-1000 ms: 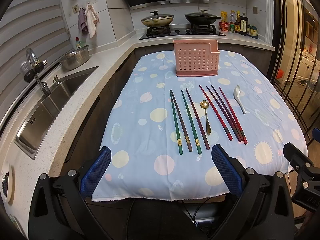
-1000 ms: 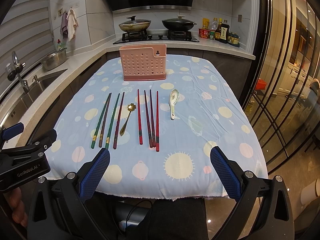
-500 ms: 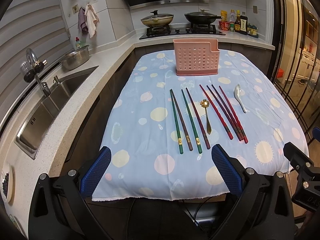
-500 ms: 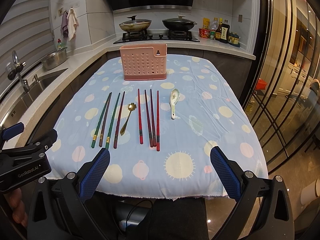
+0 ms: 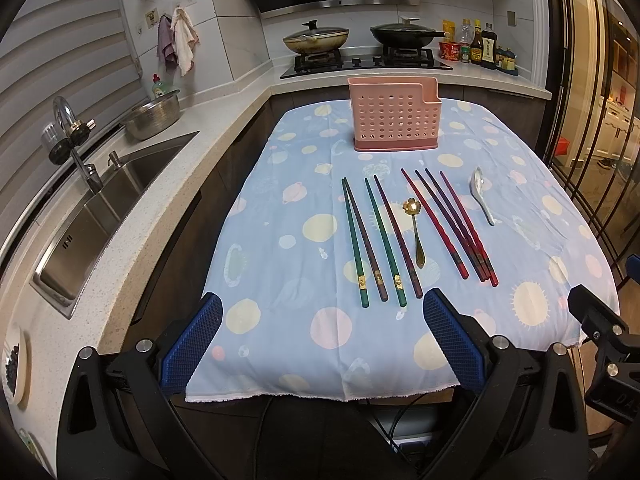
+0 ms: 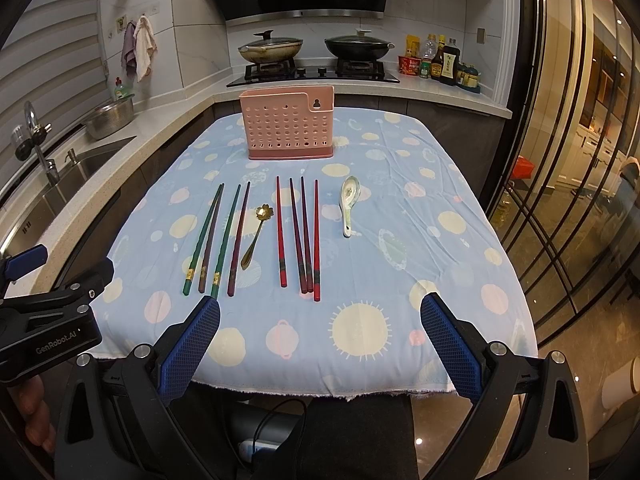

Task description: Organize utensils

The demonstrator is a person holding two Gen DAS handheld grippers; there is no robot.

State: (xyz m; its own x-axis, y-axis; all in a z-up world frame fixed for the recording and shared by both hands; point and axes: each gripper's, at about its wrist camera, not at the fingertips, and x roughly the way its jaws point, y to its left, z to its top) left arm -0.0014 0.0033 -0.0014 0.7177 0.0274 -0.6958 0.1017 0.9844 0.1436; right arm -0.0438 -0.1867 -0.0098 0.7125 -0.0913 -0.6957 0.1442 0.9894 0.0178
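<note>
Utensils on tablecloth (image 6: 420, 264): chopsticks (image 6: 298, 236), gold spoon (image 6: 256, 236), ceramic spoon (image 6: 349, 204), before pink holder (image 6: 286, 128). Left gripper (image 5: 322, 344) and right gripper (image 6: 320, 340) gaped empty.

I see a pink perforated utensil holder (image 6: 286, 128) standing upright at the table's far end. Nearer me lie four green and maroon chopsticks (image 6: 216, 238), a gold flower-bowl spoon (image 6: 255, 237), four red and dark chopsticks (image 6: 300, 236), then a white ceramic spoon (image 6: 348, 204) rightmost, all flat
</note>
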